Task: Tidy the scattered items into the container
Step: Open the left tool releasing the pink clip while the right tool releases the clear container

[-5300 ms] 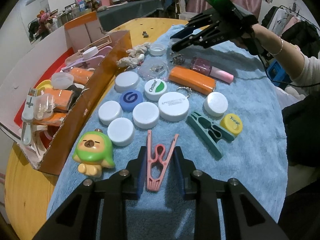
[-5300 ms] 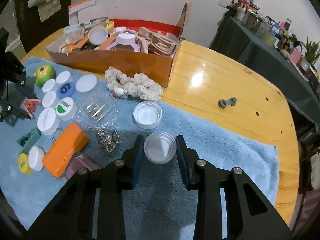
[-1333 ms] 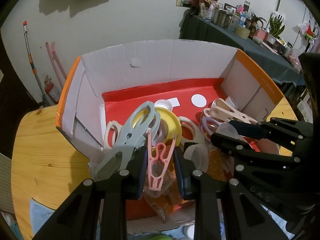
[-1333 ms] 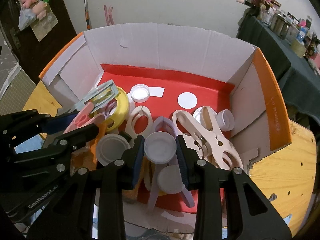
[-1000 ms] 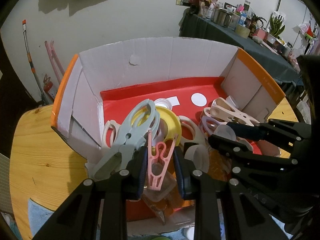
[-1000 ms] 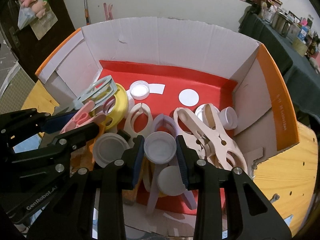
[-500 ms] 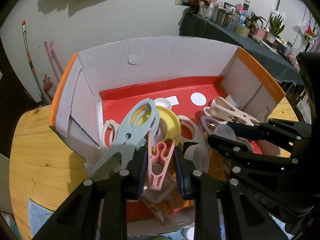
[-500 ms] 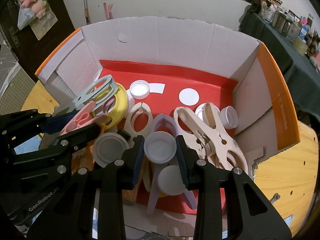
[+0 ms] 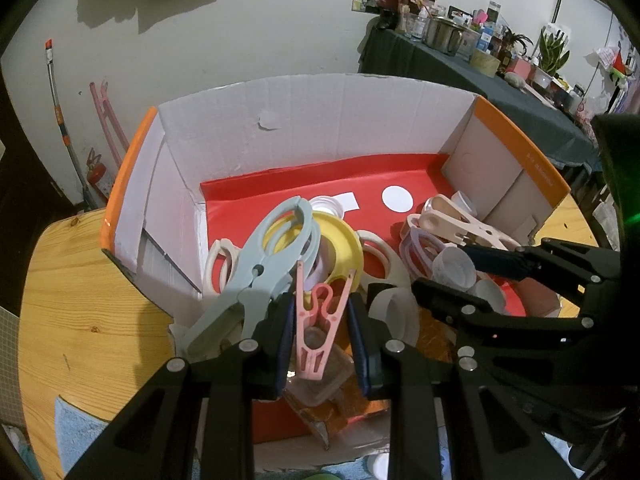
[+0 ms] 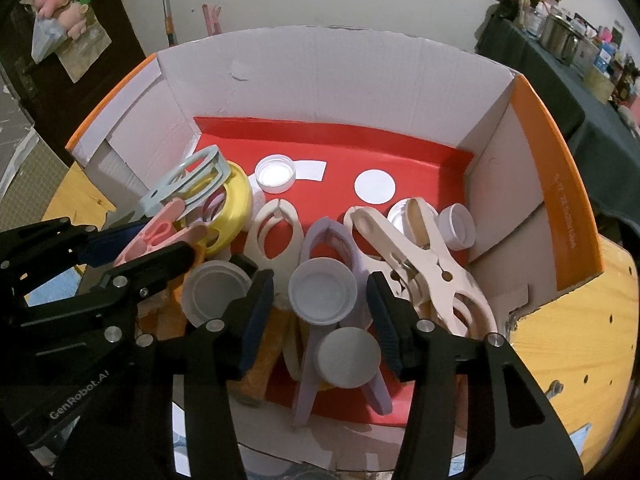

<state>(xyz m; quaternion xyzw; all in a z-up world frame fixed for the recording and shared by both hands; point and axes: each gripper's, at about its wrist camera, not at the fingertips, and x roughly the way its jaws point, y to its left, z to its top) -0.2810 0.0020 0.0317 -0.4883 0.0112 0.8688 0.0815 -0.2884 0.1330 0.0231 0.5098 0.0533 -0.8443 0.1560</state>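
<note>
i have both grippers over the near end of the cardboard box (image 10: 328,92), which sits on the wooden table (image 9: 80,320); everything below is placed against that box.

my left gripper (image 9: 320,332) is nearly closed and pinches the pink clothes peg (image 9: 318,320) between its blue pads, the peg standing upright with its prongs up. it hangs above the box's near left corner, over a clear plastic tub (image 9: 316,380) and orange packets. just beyond it, leaning on the box's left wall, is the grey-blue clamp (image 9: 264,264), resting against a yellow ring (image 9: 340,240).

my right gripper (image 10: 320,312) is over the middle of the box's near edge. its jaws are opening, and a gap shows on each side of the white cap (image 10: 322,291) between them, so the pads no longer press it. the cap sits mouth up on top of the lilac clamp (image 10: 332,340), with another white cap (image 10: 348,356) just nearer me and a third (image 10: 216,290) to its left.

further in, on the box's red floor, lies a small upturned white lid (image 10: 275,174). towards the box's right wall lies a cream clamp (image 10: 420,256) with a white pot (image 10: 458,226) beside it.
</note>
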